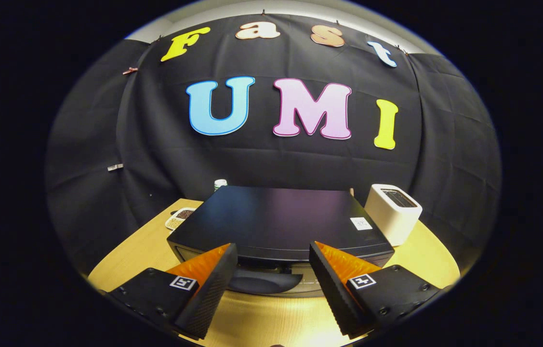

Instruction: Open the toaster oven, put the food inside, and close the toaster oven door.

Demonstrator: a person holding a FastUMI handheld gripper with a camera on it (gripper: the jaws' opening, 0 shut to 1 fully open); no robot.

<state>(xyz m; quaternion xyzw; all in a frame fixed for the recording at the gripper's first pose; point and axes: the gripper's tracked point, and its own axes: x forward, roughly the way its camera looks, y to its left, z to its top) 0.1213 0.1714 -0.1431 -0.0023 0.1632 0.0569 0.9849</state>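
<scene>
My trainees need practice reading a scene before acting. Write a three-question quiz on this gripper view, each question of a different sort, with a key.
1. True or false: the toaster oven door is shut.
2. What stands beside the toaster oven on the wooden table? A) a white toaster B) a kettle C) a blender
3. Fill in: the gripper has its fingers ____, either side of the door handle.

Key
1. True.
2. A.
3. Open, holding nothing.
</scene>
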